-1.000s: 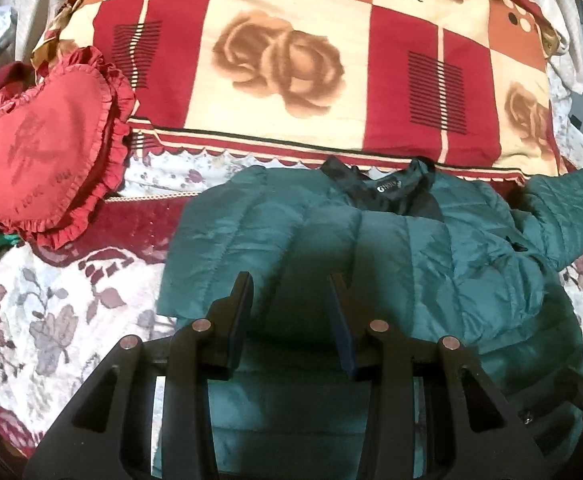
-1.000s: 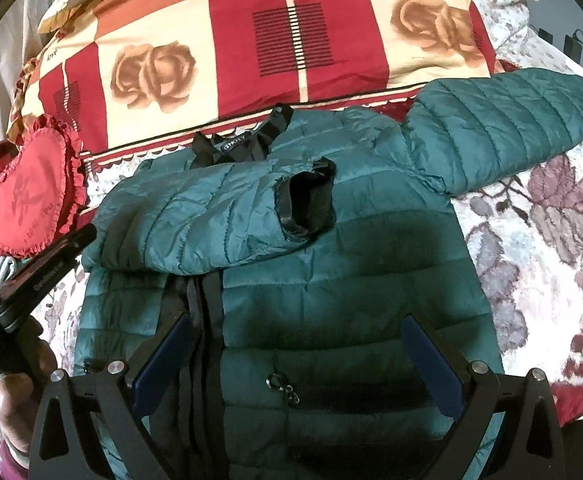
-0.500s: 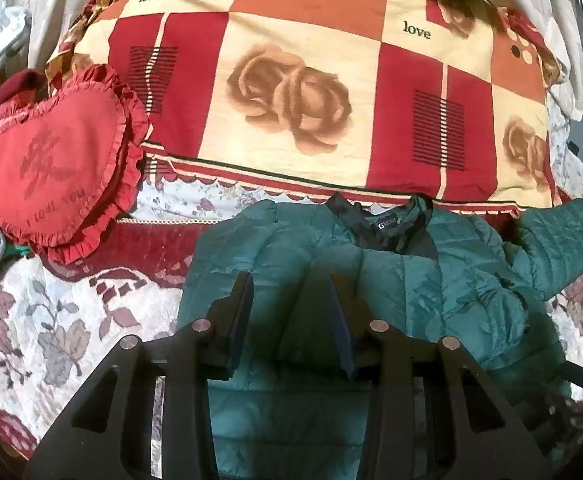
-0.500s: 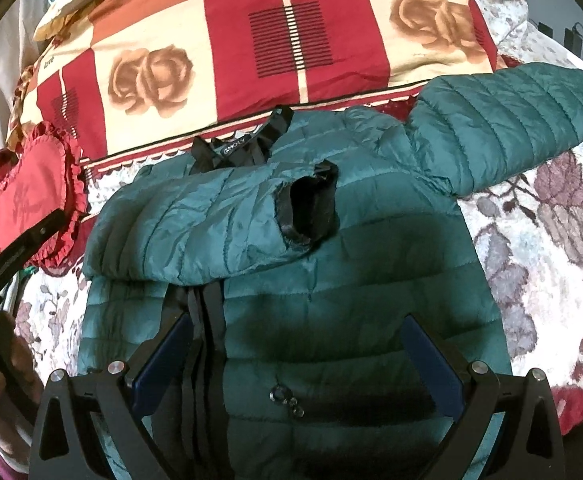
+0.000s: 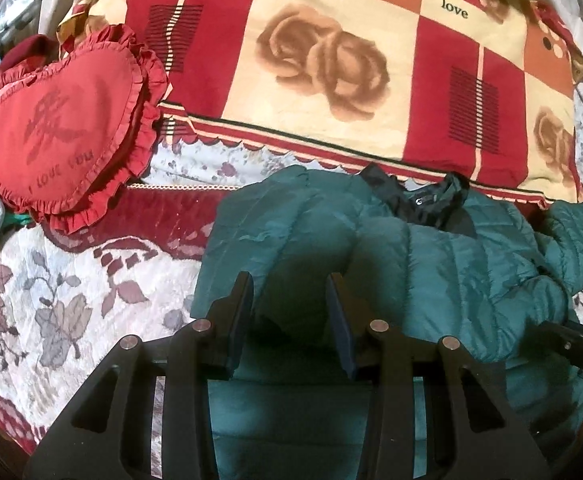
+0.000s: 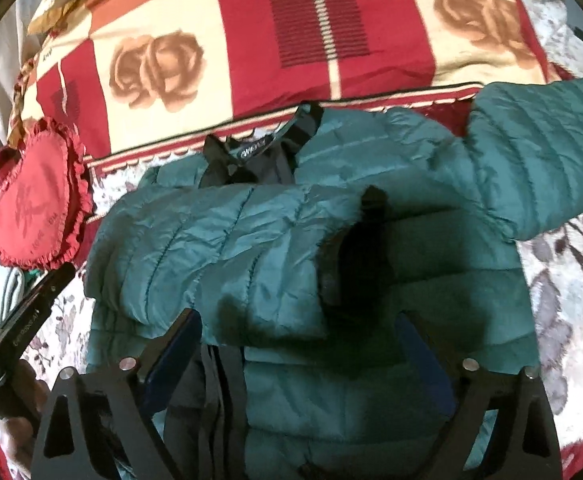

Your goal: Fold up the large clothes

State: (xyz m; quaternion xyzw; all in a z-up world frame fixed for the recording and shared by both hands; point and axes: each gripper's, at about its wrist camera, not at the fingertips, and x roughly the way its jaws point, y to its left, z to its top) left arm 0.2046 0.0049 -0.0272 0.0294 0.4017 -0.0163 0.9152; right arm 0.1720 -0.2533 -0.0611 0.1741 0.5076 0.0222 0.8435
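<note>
Right gripper [image 6: 297, 344]: jaws wide and just been narrowing; nothing is pinched between them, the pads stand clear above the jacket front.
Left gripper [image 5: 289, 316]: jaws part-way apart, no cloth visibly caught; released, hovering over the jacket's left edge.
Jacket [image 6: 371, 380]: teal quilted, face up on the bedspread [image 5: 51, 300], hem toward the grippers, collar [image 6: 259, 152] at the far end; long axis runs away from both grippers.
Folded sleeve [image 6: 219, 256]: already lies crosswise over the chest, its dark cuff [image 6: 361, 248] near the middle, just beyond the right jaws.
Loose sleeve [image 6: 543, 152]: spread outward to the far right, off the body and onto the bedspread; not yet folded.
Deciding relation: the loose sleeve lies ahead and to the right of the right gripper, well apart from the left; by my judgement the right hand is the nearer one to bring it in.
Heart cushion [image 5: 51, 132]: far left, clear of the jacket.
Quilt [image 5: 331, 60]: rose-patterned, beyond the collar.
</note>
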